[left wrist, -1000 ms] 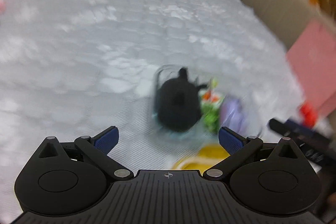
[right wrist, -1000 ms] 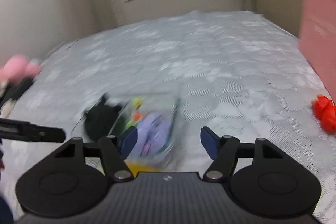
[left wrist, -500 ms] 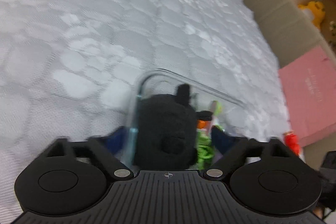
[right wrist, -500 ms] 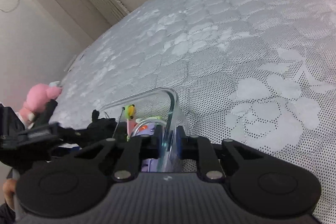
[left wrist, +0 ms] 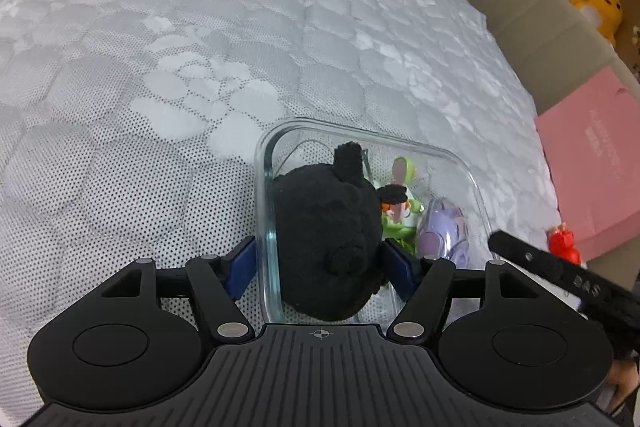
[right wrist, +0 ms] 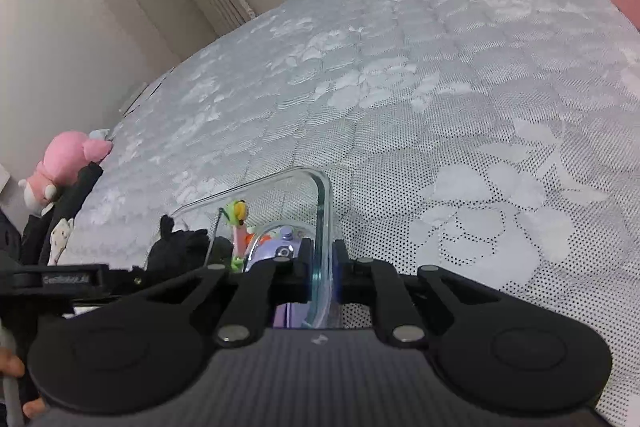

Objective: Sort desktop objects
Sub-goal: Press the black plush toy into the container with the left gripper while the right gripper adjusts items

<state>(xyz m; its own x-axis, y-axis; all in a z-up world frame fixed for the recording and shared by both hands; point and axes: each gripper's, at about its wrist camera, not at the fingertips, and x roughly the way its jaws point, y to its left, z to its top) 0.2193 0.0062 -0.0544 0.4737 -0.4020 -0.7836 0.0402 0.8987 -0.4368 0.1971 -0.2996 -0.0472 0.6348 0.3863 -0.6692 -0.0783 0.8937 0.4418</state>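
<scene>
A clear glass container (left wrist: 360,135) sits on the grey quilted mattress. It holds a black plush toy (left wrist: 328,227), a green figure (left wrist: 402,171) and a purple mouse (left wrist: 444,227). My left gripper (left wrist: 320,263) straddles the container's left wall. One pad is outside the glass and the other presses the plush from the inside. My right gripper (right wrist: 322,259) pinches the container's right wall (right wrist: 324,195), its jaws still closing with the glass between the pads. In the right wrist view the black plush (right wrist: 180,247), green figure (right wrist: 236,211) and purple mouse (right wrist: 280,247) show through the glass.
A pink box (left wrist: 592,163) leans at the mattress's right edge with a small red toy (left wrist: 564,243) in front of it. A yellow plush (left wrist: 600,11) lies in a cardboard box beyond. A pink plush (right wrist: 68,155) sits at the left edge by the wall.
Both grippers came down onto the container from open. The left closed around the left wall and the black plush. The right closed on the right wall.
</scene>
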